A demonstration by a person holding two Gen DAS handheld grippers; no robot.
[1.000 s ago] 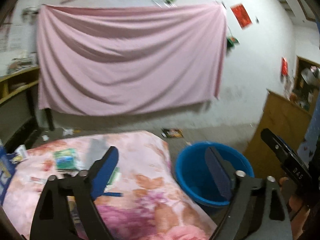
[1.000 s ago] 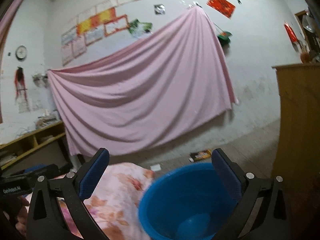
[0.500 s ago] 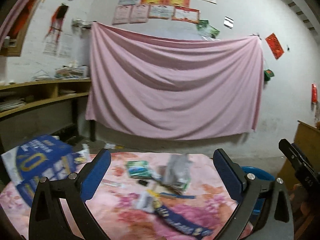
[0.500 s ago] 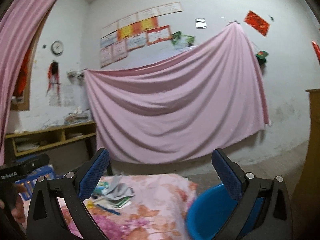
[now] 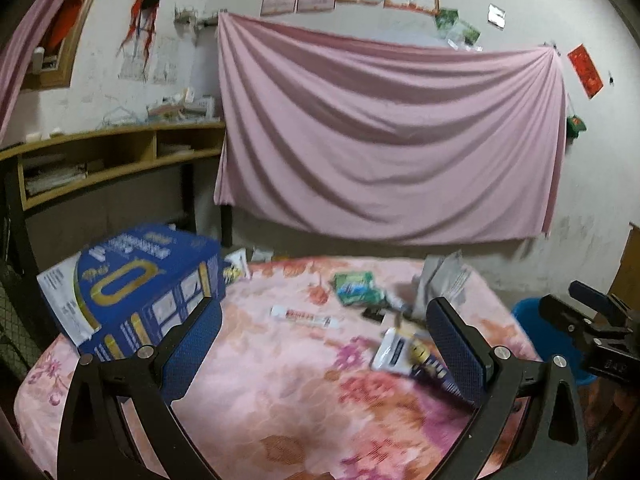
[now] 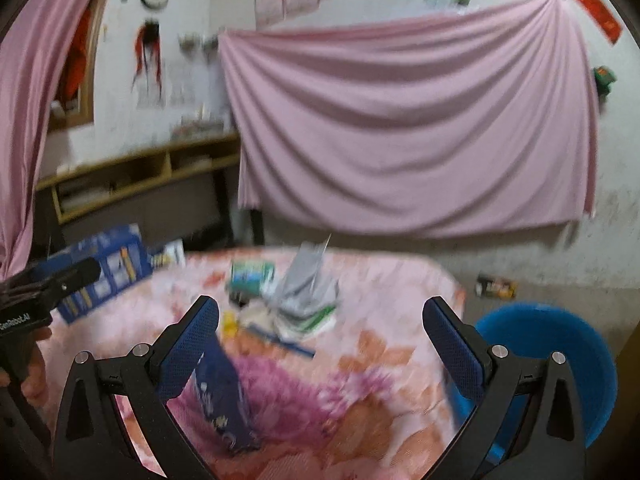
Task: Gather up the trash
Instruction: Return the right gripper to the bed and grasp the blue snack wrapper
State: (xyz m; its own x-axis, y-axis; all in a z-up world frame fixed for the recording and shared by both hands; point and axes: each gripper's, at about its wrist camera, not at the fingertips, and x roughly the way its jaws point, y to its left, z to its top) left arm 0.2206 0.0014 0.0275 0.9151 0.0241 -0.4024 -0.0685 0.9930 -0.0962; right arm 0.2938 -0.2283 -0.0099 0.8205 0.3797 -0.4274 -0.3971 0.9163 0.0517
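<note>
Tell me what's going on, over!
Left gripper open, empty. Right gripper open, empty. Wrappers lie on the flowered table; blue bucket waits beside it. Nothing blocks.

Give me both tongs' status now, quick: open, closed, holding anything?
Left tongs: open, empty, above the floral cloth.
Right tongs: open, empty, blue bucket off to their right.

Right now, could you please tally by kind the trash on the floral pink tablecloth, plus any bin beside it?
Blue cardboard box: 1
White tube with red print: 1
Packets and wrappers: 4 (green packet, grey foil bag, white sachet, dark blue wrapper)
Blue plastic bucket: 1
Total: 7; smaller blurred bits are left out.
</note>
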